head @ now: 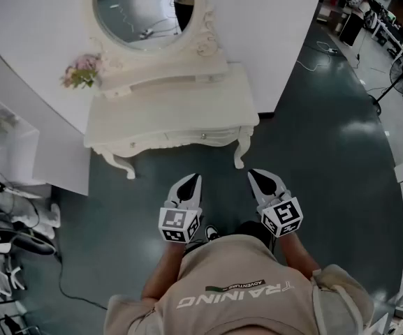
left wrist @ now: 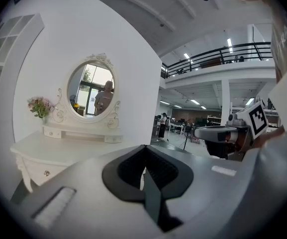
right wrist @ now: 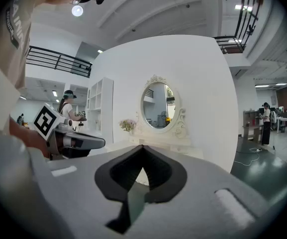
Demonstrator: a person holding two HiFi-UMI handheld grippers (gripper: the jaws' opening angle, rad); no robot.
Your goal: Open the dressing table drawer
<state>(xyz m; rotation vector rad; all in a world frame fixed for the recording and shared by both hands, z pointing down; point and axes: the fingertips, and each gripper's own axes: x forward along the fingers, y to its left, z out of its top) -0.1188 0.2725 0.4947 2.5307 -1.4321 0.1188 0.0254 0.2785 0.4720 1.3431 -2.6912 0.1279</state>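
Note:
The white dressing table (head: 180, 107) stands against the curved wall, with an oval mirror (head: 142, 9) on top and its drawer front (head: 170, 139) facing me. One small knob (head: 202, 136) shows on the drawer, which sits flush. Both grippers hang in the air in front of the table and apart from it. My left gripper (head: 195, 177) is shut and holds nothing, and so is my right gripper (head: 253, 174). In the left gripper view the table (left wrist: 58, 151) lies ahead to the left, beyond the closed jaws (left wrist: 144, 148). In the right gripper view the mirror (right wrist: 157, 106) is straight ahead.
Pink flowers (head: 82, 72) stand on the table's left end. A white shelf unit (head: 5, 131) and cables (head: 61, 278) lie to the left. Dark floor (head: 327, 152) stretches to the right towards desks (head: 383, 19). A person (right wrist: 265, 118) stands far off.

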